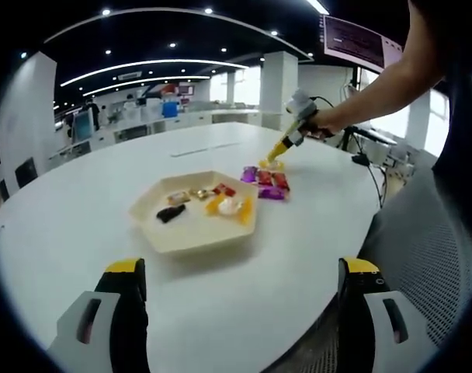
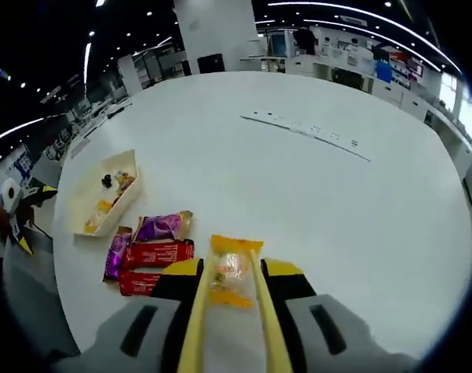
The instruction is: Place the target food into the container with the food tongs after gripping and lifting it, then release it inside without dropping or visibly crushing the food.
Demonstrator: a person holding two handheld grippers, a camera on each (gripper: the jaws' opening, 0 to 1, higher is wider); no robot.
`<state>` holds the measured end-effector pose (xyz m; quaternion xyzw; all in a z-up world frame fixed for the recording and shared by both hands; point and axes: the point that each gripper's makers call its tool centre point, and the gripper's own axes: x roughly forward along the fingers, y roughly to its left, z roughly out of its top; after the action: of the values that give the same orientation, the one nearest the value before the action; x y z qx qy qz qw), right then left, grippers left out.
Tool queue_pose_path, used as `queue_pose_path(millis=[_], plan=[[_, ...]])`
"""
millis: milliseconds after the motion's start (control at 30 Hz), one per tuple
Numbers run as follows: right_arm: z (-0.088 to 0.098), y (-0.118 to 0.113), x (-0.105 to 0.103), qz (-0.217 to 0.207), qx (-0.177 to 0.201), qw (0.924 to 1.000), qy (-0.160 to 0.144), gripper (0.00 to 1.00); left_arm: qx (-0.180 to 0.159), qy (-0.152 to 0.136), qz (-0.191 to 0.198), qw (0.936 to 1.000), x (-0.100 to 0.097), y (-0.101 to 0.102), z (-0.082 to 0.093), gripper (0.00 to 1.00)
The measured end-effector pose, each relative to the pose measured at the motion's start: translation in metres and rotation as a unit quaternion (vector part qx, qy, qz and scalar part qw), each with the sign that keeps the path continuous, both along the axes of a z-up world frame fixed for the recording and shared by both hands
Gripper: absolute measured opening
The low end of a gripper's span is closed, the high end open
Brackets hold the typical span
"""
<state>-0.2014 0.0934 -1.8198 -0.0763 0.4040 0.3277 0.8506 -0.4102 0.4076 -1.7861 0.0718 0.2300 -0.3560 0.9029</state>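
Gripping tongs (image 2: pixel 228 311) around an orange snack packet (image 2: pixel 231 273): right gripper (image 2: pixel 231 291) jaws; left gripper (image 1: pixel 240 299) jaws wide apart.

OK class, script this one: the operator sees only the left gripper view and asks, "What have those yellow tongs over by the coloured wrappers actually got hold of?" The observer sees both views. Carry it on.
Observer: In the right gripper view, the yellow plastic food tongs have one clear packet with orange ends between their two arms.
Operator: Is any other wrapper caught in there too?
Observer: No. The two red wrappers and a purple wrapper lie beside the tongs, outside the arms.
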Motion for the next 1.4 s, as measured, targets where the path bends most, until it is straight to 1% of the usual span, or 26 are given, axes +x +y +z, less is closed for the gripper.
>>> queue_pose_path(millis=[67, 100, 133, 167, 200, 233, 267, 300, 333, 367, 433, 500, 633, 733, 767, 833, 1033, 1133, 1400], plan=[[-0.001, -0.002, 0.001, -0.008, -0.006, 0.9999, 0.011, 0.28, 0.0, 0.001, 0.0, 1.0, 0.0, 0.0, 0.0, 0.99], [-0.003, -0.002, -0.002, -0.021, 0.0, 0.9993, 0.031, 0.28, 0.0, 0.001, 0.0, 1.0, 0.0, 0.0, 0.0, 0.99], [-0.003, -0.003, -0.001, -0.024, 0.002, 0.9991, 0.035, 0.29, 0.0, 0.001, 0.0, 1.0, 0.0, 0.0, 0.0, 0.99], [-0.006, -0.004, -0.002, -0.026, 0.0, 0.9985, 0.047, 0.29, -0.001, 0.002, -0.001, 1.0, 0.0, -0.001, 0.0, 0.99], [-0.007, -0.004, -0.002, -0.023, -0.004, 0.9986, 0.048, 0.29, 0.0, 0.001, -0.001, 1.0, 0.0, -0.001, 0.0, 0.99], [-0.008, -0.005, -0.002, -0.021, -0.012, 0.9987, 0.045, 0.28, 0.0, 0.001, -0.001, 1.0, 0.0, -0.001, 0.0, 0.99], [-0.012, -0.008, -0.002, -0.008, -0.032, 0.9984, 0.046, 0.27, -0.001, 0.001, -0.002, 1.0, -0.001, -0.001, 0.0, 0.99], [-0.017, -0.012, -0.007, 0.001, -0.054, 0.9968, 0.059, 0.27, -0.001, 0.002, -0.002, 1.0, -0.001, -0.001, 0.0, 0.99], [-0.016, -0.003, -0.005, -0.006, -0.028, 0.9978, 0.06, 0.26, -0.001, 0.002, -0.003, 1.0, -0.001, -0.001, 0.0, 0.99], [-0.017, -0.005, -0.004, -0.012, -0.036, 0.9973, 0.063, 0.26, 0.0, 0.001, -0.004, 1.0, -0.001, -0.001, 0.0, 0.99], [-0.014, -0.003, -0.004, -0.01, -0.037, 0.9974, 0.062, 0.24, -0.001, 0.002, -0.003, 1.0, -0.001, -0.001, 0.0, 0.99], [-0.013, -0.002, -0.004, 0.001, -0.048, 0.9973, 0.055, 0.23, -0.001, 0.001, -0.002, 1.0, -0.001, 0.0, 0.0, 0.99], [-0.013, -0.003, -0.004, 0.002, -0.05, 0.9971, 0.057, 0.22, 0.0, 0.0, -0.002, 1.0, -0.001, 0.0, -0.001, 0.99], [-0.009, -0.003, -0.002, 0.006, -0.051, 0.9976, 0.047, 0.22, 0.001, -0.002, -0.002, 1.0, 0.0, 0.0, 0.0, 0.99], [-0.009, -0.003, -0.003, 0.006, -0.052, 0.9975, 0.048, 0.22, 0.001, -0.006, -0.002, 1.0, 0.001, 0.0, 0.001, 0.99], [-0.008, -0.005, -0.004, 0.008, -0.055, 0.9972, 0.05, 0.22, 0.0, -0.003, -0.003, 1.0, 0.0, 0.0, 0.001, 0.99], [0.006, -0.01, -0.002, -0.001, -0.052, 0.9977, 0.043, 0.22, 0.0, -0.007, -0.001, 1.0, 0.001, 0.0, 0.002, 0.99], [0.015, -0.013, 0.001, -0.006, -0.049, 0.9981, 0.036, 0.22, -0.003, -0.003, -0.002, 1.0, 0.001, -0.001, 0.002, 0.99], [0.046, -0.008, 0.006, -0.003, -0.045, 0.9989, 0.013, 0.22, -0.005, -0.009, -0.003, 0.9999, 0.001, -0.001, 0.004, 0.99]])
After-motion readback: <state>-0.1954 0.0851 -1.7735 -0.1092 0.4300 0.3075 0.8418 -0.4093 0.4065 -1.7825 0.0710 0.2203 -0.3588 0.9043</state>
